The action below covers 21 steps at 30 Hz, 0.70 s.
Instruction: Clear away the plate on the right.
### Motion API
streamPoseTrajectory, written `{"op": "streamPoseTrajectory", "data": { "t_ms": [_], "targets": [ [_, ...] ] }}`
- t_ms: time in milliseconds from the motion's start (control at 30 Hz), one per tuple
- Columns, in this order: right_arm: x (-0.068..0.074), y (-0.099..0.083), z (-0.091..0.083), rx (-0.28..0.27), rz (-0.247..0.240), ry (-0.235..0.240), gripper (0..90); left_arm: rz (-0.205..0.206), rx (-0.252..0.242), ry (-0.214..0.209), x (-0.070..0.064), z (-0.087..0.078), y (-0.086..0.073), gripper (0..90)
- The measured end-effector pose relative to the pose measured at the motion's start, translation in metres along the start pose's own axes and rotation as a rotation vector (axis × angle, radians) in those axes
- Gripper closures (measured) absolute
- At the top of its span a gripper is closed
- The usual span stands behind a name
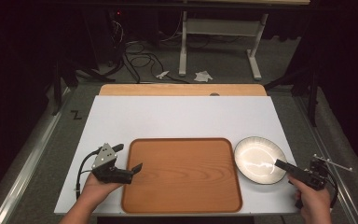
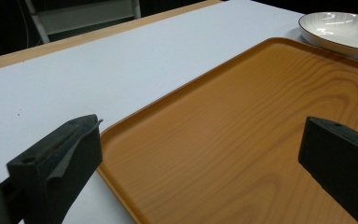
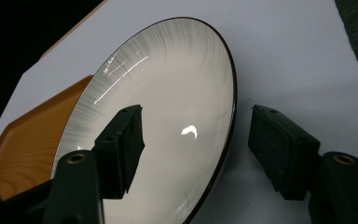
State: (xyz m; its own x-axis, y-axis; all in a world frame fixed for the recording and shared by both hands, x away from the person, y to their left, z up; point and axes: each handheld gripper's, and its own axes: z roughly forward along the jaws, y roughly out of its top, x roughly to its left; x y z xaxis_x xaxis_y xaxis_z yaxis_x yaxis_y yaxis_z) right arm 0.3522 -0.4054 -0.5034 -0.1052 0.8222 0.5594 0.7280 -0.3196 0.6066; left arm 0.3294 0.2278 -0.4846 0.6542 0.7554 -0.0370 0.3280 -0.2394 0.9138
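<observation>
As the glazed plate (image 3: 168,116) looks stiff, slippery and breakable, its near right rim is best pinched; both the right gripper (image 3: 193,140) and the left gripper (image 2: 200,154) are held apart.

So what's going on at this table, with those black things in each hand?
A person holds a hand-held gripper in each hand over a white table. The left hand-held gripper is open at the left edge of an empty wooden tray, one jaw over the tray and one over the table. The right hand-held gripper is open astride the rim of a white plate that sits just right of the tray. Nothing is gripped or lifted yet.
</observation>
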Motion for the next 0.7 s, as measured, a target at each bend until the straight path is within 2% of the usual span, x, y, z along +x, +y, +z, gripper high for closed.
{"op": "streamPoseTrajectory", "data": {
  "t_ms": [33,200,267,500,567,600,633,700],
  "targets": [
    [-0.0012,-0.0001,0.0005,0.002,0.018,0.009,38.2,0.0,0.0,0.0,-0.0001,0.0001,0.0,0.4],
    [-0.0035,-0.0003,0.0029,0.013,0.046,0.023,45.8,0.0,0.0,0.002,0.0,-0.0005,0.0,0.4],
    [-0.0043,-0.0001,0.0044,0.024,0.072,0.031,46.3,0.0,0.001,0.001,0.0,-0.0009,0.0,0.4],
    [-0.0035,-0.0004,0.0083,0.046,0.078,0.033,50.2,-0.002,-0.001,0.0,0.0,-0.0015,0.0,0.4],
    [-0.0052,0.0,0.0083,0.047,0.095,0.038,52.1,-0.005,-0.003,0.001,0.0,-0.0018,-0.0001,0.4],
    [-0.0069,-0.0003,0.0085,0.048,0.138,0.052,54.2,-0.004,-0.004,0.002,0.0,-0.002,-0.0001,0.4],
    [-0.0088,-0.0001,0.009,0.052,0.158,0.063,55.6,-0.003,-0.003,0.001,0.0,-0.0022,-0.0001,0.4],
    [-0.0099,-0.0001,0.009,0.057,0.169,0.068,57.1,-0.001,-0.004,0.0,-0.0003,-0.0024,0.0,0.4]
  ]
}}
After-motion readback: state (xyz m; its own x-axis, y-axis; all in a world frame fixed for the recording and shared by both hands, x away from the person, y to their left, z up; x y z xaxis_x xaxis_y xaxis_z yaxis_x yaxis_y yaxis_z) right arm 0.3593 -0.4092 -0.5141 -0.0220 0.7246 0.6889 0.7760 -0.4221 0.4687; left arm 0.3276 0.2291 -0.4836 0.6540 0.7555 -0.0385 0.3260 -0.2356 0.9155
